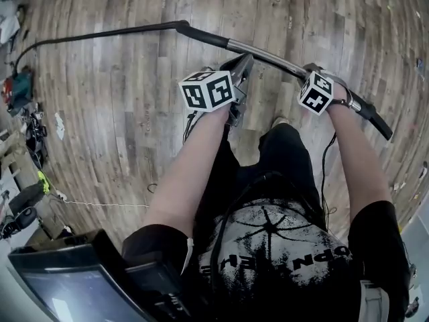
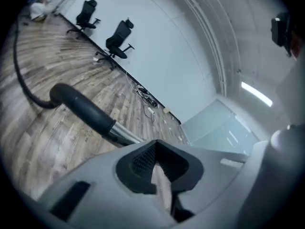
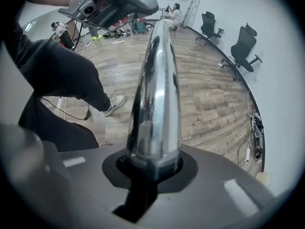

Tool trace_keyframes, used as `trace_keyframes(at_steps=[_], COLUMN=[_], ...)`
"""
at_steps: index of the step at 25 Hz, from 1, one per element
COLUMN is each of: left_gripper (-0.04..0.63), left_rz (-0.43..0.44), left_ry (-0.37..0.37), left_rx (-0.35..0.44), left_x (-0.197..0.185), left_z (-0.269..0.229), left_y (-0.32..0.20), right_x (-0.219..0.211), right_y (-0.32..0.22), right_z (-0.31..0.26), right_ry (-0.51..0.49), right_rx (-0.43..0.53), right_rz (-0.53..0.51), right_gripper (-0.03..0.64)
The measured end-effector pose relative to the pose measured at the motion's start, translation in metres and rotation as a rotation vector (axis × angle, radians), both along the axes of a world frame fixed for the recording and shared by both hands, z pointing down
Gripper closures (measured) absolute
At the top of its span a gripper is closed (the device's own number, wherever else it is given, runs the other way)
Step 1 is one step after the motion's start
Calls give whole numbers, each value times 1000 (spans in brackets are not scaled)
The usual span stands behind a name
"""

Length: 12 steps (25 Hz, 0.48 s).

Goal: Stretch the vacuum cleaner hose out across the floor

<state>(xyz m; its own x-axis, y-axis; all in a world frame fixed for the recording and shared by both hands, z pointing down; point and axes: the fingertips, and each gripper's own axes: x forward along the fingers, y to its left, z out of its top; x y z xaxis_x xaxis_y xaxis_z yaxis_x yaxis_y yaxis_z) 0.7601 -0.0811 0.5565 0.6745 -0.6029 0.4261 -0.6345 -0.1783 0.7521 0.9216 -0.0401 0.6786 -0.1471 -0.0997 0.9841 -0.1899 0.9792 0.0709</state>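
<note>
**Fingers (image 3: 224, 187), right gripper (image 3: 153, 162):** clamped on the chrome tube (image 3: 155, 94), which stands squarely between them and fills the gap. The gripper is pointed down at the floor (image 1: 120, 113).

**Fingers (image 2: 139, 162), left gripper (image 2: 159, 171):** pressed together, with nothing held between the pads. The tube is seen just beyond the tips, crossing behind them. Whether it is touched cannot be told.

**Hose (image 1: 100, 35):** black and thin. In the head view it is traced from the left edge in a long arc to a black grip (image 1: 201, 36), where the tube is joined. In the left gripper view it is seen curving over the boards towards that grip. It is placed well to the left of both pairs of fingers and is held by neither.

**Tube, course:** in the head view it is run from the grip rightward and downward, past the left tips and through the right fingers. It is ended by a black piece (image 1: 377, 121) beyond the right gripper. It is carried clear of the floor.

**Surroundings:**
- Two black chairs (image 2: 119, 37) are set by a white wall.
- Cables (image 2: 145, 99) are strewn along the skirting.
- A shoe (image 3: 112, 104) is planted on the boards beside the tube.
- A monitor (image 1: 60, 287) is noted at the lower left of the head view.
</note>
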Motion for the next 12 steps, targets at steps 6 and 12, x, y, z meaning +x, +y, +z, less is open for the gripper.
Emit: trace_keyframes(at_steps=[6,12], left_gripper=[594,595], left_rz=[261,304], left_ry=[-271,-354], left_rx=[146,207], left_x=[30,23], left_z=[81,185], left_y=[-4,-5], right_x=[34,68], right_y=[-12,-35], right_z=[97,208], right_ry=[-21,-64], right_rx=[9,60], right_rz=[4,40], right_gripper=[546,549])
